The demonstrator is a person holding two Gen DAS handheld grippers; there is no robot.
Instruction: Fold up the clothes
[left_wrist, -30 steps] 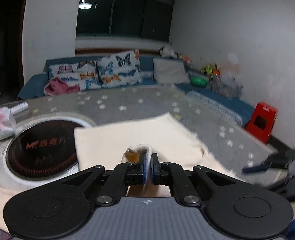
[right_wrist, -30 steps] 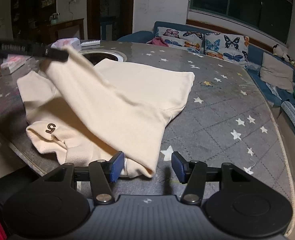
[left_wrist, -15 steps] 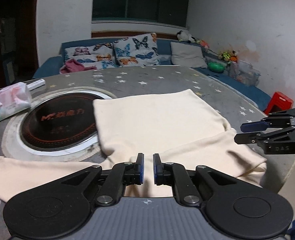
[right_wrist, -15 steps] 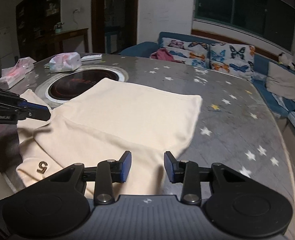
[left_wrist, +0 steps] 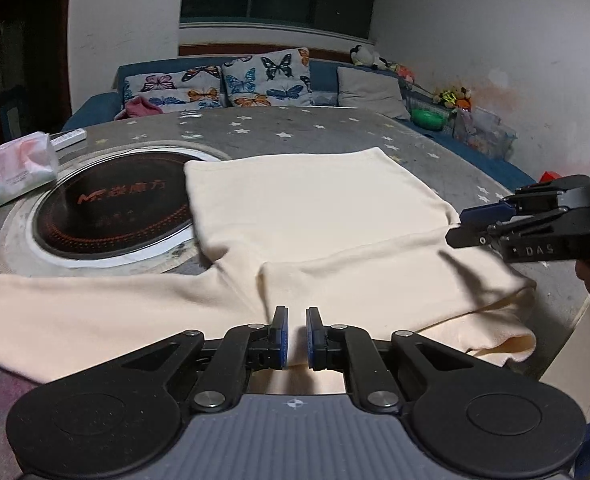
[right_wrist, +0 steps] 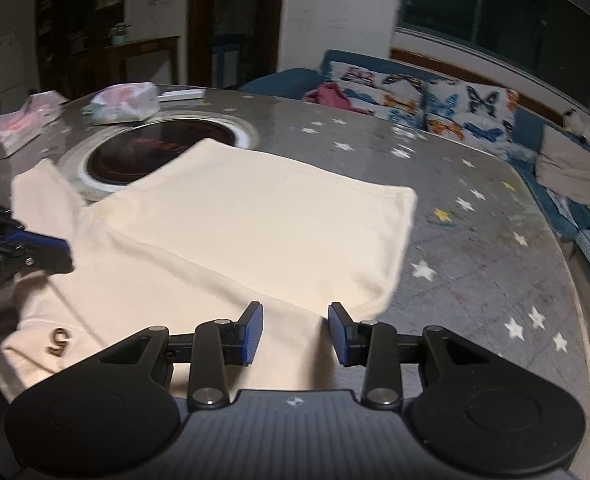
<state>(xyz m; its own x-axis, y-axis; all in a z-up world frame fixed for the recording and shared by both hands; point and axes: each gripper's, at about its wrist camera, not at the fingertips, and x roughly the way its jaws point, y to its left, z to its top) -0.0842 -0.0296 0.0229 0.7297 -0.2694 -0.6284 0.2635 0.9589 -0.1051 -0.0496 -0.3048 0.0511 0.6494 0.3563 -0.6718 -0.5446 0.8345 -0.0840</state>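
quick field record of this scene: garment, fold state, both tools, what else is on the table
garment: cream cotton top with a brown "5" patch, flat on the grey star-print table
fold state: one side folded over the body; one sleeve spread out
left tool: narrow gap, nothing gripped
right tool: open above the cloth
other items: round black induction hob, tissue packs

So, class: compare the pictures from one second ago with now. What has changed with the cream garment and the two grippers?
The left gripper let go of the pinched cream garment, whose lifted flap now lies folded flat. The right gripper narrowed, holding nothing. The induction cooktop and tissue pack stayed put.
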